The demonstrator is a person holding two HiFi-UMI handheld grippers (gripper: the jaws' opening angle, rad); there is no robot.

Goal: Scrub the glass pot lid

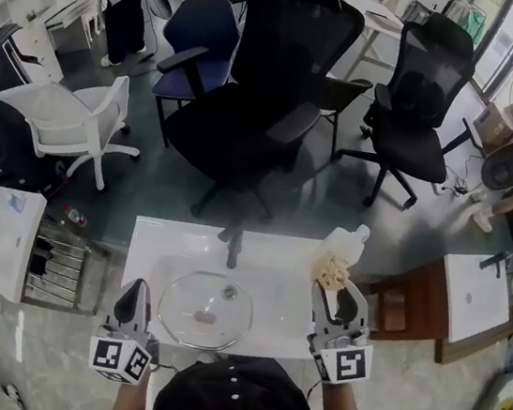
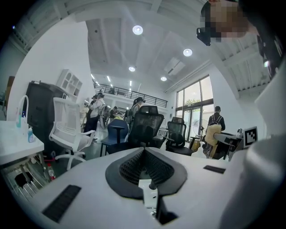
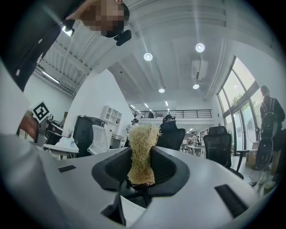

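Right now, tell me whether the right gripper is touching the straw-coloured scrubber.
Touching. The right gripper view shows the right gripper with its jaws pressed against both sides of the fibrous scrubber, which sticks up between them.

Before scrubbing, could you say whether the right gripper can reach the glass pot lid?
Probably yes: the round glass pot lid lies uncovered in the white sink, nothing between it and the right gripper holding the straw-coloured fibre scrubber.

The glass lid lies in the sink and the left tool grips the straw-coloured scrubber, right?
No: the right tool grips the scrubber, as the right gripper view shows. The left tool is shut on nothing. The glass lid does lie in the sink.
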